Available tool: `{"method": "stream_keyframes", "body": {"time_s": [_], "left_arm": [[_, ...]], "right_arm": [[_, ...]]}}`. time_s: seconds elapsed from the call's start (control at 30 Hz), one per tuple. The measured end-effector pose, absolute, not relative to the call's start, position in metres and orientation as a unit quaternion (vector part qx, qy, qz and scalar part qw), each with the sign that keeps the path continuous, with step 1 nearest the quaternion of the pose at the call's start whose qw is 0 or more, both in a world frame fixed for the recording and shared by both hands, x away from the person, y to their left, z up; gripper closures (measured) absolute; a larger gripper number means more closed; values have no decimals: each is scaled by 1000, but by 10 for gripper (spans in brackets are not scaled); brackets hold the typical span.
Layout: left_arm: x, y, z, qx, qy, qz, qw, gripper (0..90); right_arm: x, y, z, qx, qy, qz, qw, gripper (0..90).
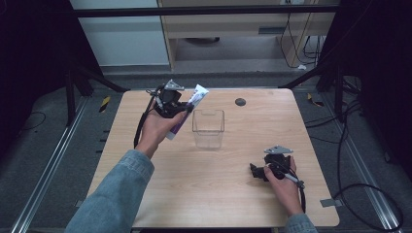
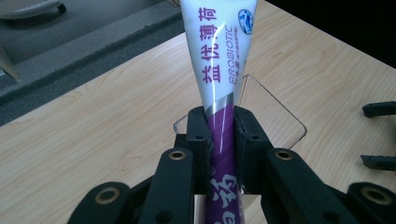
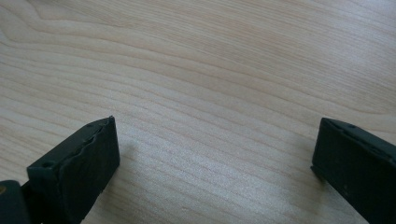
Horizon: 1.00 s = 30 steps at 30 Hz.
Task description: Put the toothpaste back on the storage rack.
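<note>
Between the left gripper's (image 2: 219, 133) jaws: toothpaste tube (image 2: 220, 70), white upper half with purple print, purple lower half. Jaws are clamped tight on the purple section just below the silver band. High view puts the left gripper (image 1: 171, 104) in the air over the table's far-left part, tube (image 1: 187, 110) tilted, its flat white end pointing up toward the far right, just left of the clear plastic container (image 1: 208, 128).

Container (image 2: 280, 116) stands upright near the table's middle, looks empty, and sits right behind the tube in the left gripper view. Tube is beside it, not over the opening, not touching as far as I can tell.

Progress, my read: pick is done, tube is lifted clear of the wooden table (image 1: 243, 189). Left to do: carry it over the rim, lower it in, release. Roughly halfway.

Right gripper (image 1: 262, 171) rests low at the table's near-right, well apart from the container. Its jaws stand wide apart with nothing between them, bare wood under them (image 3: 210, 93). Idle for now.

Small dark round spot (image 1: 240, 102) on the far edge, not involved.
</note>
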<state>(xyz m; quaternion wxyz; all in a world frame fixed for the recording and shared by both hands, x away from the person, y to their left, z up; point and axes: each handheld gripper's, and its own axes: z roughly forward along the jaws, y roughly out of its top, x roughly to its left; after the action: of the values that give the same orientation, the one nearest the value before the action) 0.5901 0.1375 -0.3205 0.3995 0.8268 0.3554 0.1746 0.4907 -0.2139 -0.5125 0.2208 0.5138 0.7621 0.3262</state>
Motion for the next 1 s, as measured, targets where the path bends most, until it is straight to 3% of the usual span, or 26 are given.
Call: {"method": "stream_keyframes", "body": {"time_s": [1.0], "left_arm": [[606, 93, -306, 831, 329, 172, 415, 777]], "right_arm": [[491, -214, -513, 513, 763, 326, 222, 9]]}}
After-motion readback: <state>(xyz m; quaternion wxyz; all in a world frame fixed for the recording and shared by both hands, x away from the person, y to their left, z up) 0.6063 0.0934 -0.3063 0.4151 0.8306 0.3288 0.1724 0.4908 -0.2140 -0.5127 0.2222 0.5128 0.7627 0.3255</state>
